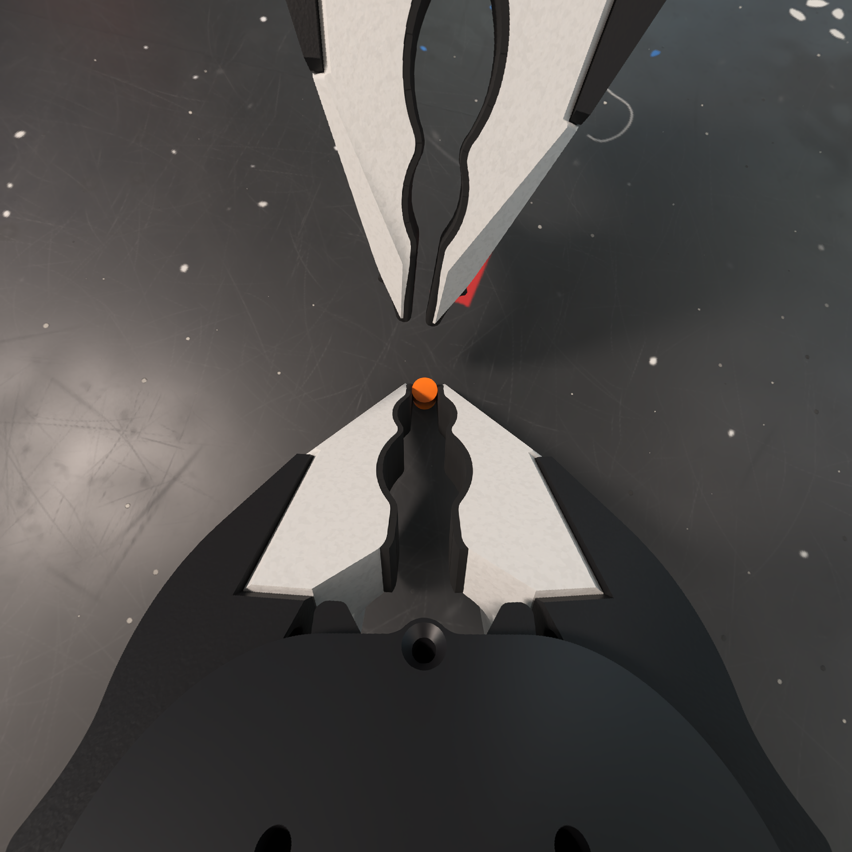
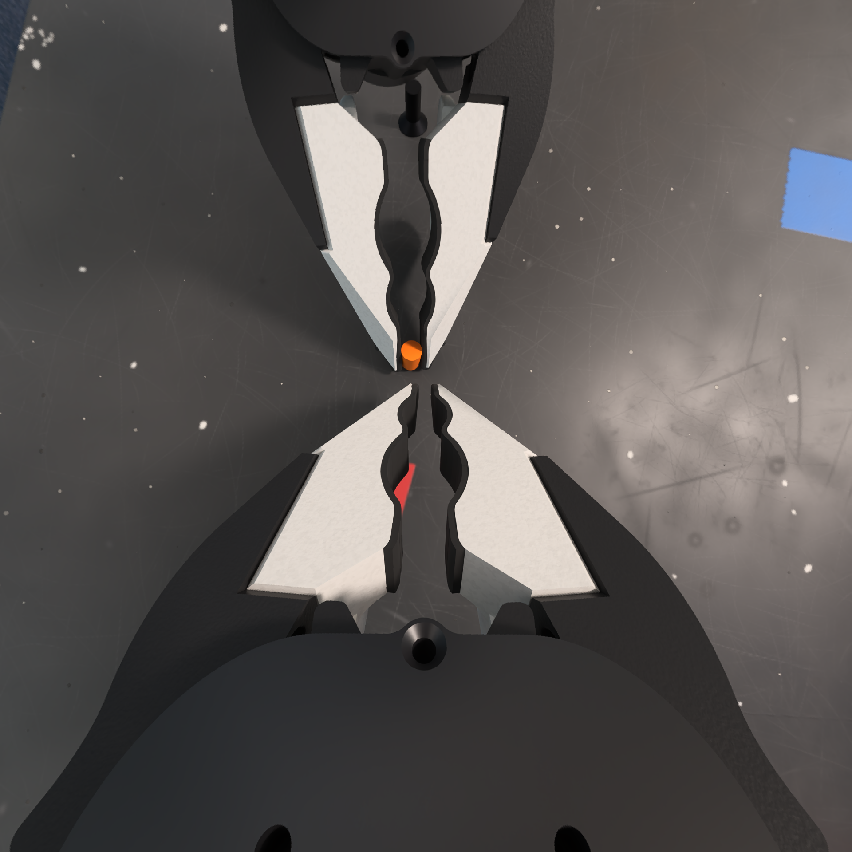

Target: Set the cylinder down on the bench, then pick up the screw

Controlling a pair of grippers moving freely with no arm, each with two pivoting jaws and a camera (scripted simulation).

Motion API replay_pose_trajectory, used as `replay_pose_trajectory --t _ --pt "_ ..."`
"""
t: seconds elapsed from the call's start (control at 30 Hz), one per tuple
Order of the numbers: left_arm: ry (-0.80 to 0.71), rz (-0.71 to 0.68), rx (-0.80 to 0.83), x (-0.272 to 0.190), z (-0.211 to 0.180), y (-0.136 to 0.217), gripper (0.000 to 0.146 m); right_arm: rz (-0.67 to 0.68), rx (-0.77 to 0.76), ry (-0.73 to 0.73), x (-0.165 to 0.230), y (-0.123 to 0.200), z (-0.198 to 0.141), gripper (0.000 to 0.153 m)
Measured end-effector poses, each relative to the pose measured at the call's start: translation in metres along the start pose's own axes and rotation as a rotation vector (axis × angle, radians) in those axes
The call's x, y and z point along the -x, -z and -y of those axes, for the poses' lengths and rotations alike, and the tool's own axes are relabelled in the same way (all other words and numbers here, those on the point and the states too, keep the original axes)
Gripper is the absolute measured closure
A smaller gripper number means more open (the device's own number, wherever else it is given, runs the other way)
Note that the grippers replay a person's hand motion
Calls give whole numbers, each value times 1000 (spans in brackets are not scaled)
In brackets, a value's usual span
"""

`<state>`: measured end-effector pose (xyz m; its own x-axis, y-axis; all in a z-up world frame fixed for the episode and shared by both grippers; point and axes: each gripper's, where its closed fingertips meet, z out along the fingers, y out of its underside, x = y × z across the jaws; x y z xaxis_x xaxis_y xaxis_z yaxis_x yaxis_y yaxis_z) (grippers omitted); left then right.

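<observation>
My left gripper [image 1: 424, 391] is shut on a small orange cylinder [image 1: 424, 390], gripped at the fingertips over the dark bench [image 1: 184, 415]. The right wrist view shows this cylinder [image 2: 411, 355] in the left gripper [image 2: 411, 362] straight ahead. My right gripper [image 2: 424, 387] faces it tip to tip, nearly touching, its fingers drawn together with a slim gap and nothing between them. It also shows in the left wrist view [image 1: 418, 320]. A black screw [image 2: 411, 110] lies on the bench [image 2: 161, 322] under the left gripper's base, seen between its fingers. The left wrist view does not show it.
A red flat piece [image 2: 405, 488] lies on the bench under my right gripper; its edge also shows in the left wrist view [image 1: 471, 288]. A blue patch [image 2: 816, 203] is on the bench at the right. The bench is scratched and speckled with white.
</observation>
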<state>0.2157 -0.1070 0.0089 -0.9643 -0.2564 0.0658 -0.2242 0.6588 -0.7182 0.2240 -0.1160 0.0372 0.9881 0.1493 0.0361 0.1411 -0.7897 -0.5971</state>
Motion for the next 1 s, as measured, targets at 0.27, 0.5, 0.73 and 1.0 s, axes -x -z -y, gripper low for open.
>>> replay_pose_trajectory --t 0.27,0.5,0.73,1.0 --pt "-4 4 0 0 0 0 136 7 6 5 3 -6 -2 148" --pt "-11 13 1 0 0 0 136 9 40 52 3 -7 -2 148" --pt "-12 22 2 0 0 0 136 59 86 137 5 -9 0 148" --pt "-2 39 0 1 0 0 136 35 127 223 2 -14 -4 148"
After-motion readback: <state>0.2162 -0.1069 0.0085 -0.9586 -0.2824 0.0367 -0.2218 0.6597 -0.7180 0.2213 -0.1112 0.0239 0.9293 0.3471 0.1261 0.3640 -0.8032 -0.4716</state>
